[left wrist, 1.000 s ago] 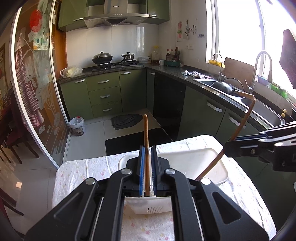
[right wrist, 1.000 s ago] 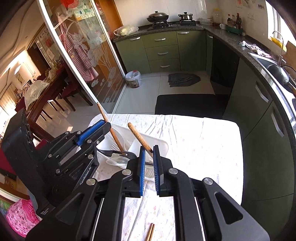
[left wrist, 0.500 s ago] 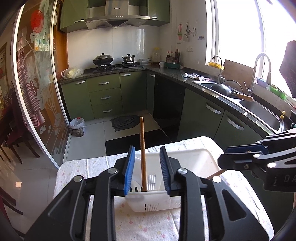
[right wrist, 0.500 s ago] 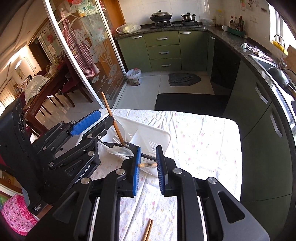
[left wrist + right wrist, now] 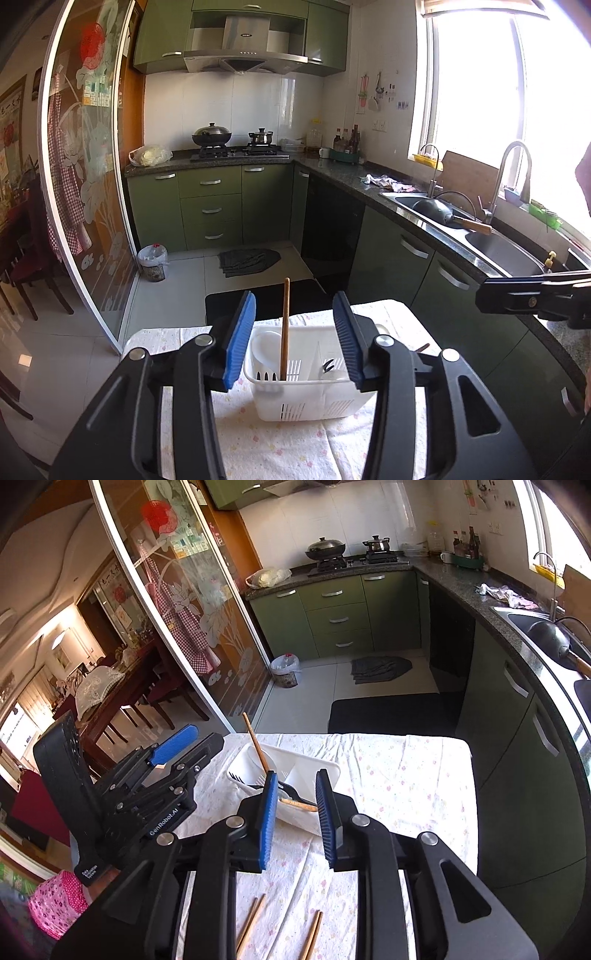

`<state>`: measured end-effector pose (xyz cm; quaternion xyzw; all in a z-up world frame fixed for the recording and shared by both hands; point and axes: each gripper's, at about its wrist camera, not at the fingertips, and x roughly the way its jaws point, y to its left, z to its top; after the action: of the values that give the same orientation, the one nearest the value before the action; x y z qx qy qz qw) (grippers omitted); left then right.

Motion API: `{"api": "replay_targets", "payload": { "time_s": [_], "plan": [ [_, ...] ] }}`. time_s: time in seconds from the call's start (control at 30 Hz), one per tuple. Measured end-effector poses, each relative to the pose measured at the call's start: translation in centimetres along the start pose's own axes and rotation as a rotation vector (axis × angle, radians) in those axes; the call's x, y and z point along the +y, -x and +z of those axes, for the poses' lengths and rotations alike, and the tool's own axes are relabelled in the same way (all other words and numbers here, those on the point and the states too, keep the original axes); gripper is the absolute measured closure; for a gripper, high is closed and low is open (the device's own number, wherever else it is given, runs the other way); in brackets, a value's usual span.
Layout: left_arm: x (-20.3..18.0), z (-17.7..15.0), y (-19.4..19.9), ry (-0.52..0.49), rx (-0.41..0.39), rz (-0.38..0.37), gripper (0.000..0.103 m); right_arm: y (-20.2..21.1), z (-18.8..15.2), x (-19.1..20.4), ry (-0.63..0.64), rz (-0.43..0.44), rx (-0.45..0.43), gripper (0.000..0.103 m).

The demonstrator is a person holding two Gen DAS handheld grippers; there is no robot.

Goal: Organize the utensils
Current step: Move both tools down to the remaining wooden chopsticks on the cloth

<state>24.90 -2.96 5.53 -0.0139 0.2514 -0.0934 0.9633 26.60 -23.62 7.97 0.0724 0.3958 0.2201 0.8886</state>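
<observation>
A white slotted basket (image 5: pixel 295 402) stands on the flowered tablecloth (image 5: pixel 280 446). A wooden handle (image 5: pixel 284 325) stands upright in its left compartment. My left gripper (image 5: pixel 293 336) hangs back from it, jaws opening, pads clear of the handle. In the right wrist view the basket (image 5: pixel 327 767) holds a second wooden handle (image 5: pixel 299 805) lying flat beside a black fork (image 5: pixel 236 777). My right gripper (image 5: pixel 295 808) hovers before it, jaws opening with nothing pressed between them. Two pairs of chopsticks (image 5: pixel 251 923) (image 5: pixel 312 934) lie on the cloth under it.
The left gripper (image 5: pixel 199 742) sits left of the basket, the right gripper (image 5: pixel 491 295) to its right. A green counter with a sink (image 5: pixel 498 251) runs along the right. A glass sliding door (image 5: pixel 177 602) stands left, beyond the table's far edge (image 5: pixel 369 735).
Both grippers opened and let go of their wooden-handled utensils, then drew back and up. One handle stays upright in the basket; the other now lies flat across it.
</observation>
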Motion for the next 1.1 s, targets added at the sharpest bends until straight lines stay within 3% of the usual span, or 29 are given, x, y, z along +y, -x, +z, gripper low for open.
{"api": "replay_targets", "payload": {
  "time_s": [0.07,0.13,0.27,0.3,0.37,0.43,0.47,0.57,0.73,1.1],
  "plan": [
    [0.0,-0.1,2.0,0.017,0.020,-0.013,0.043,1.3,-1.2,-0.2,-0.002,0.011,0.003,0.077],
    [0.0,-1.2,3.5,0.022,0.089,-0.023,0.035,2.1,-2.8,-0.8,-0.008,0.015,0.029,0.075],
    [-0.6,-6.7,3.4,0.027,0.400,-0.078,0.036,1.7,-6.4,-2.4,-0.034,0.038,0.125,0.075],
    [-0.5,-8.4,3.0,0.051,0.490,-0.091,0.039,1.4,-7.1,-2.7,-0.039,0.040,0.147,0.075],
    [-0.2,-11.9,1.7,0.101,0.674,-0.110,0.065,0.9,-8.6,-3.3,-0.049,0.047,0.186,0.075],
    [-0.1,-15.3,0.5,0.134,0.824,-0.100,0.076,0.5,-9.5,-3.5,-0.052,0.049,0.209,0.075],
    [-0.1,-16.7,0.1,0.137,0.869,-0.080,0.076,0.4,-9.8,-3.5,-0.051,0.050,0.218,0.075],
    [-0.3,-19.8,-0.9,0.146,0.944,-0.034,0.076,0.1,-10.7,-3.3,-0.046,0.062,0.240,0.075],
    [-0.3,-21.5,-1.7,0.131,1.003,0.026,0.076,-0.2,-11.7,-2.6,-0.025,0.077,0.272,0.075],
    [-0.5,-23.4,-2.2,0.104,1.039,0.110,0.074,-0.8,-12.6,-2.4,-0.006,0.087,0.310,0.075]
  ]
}}
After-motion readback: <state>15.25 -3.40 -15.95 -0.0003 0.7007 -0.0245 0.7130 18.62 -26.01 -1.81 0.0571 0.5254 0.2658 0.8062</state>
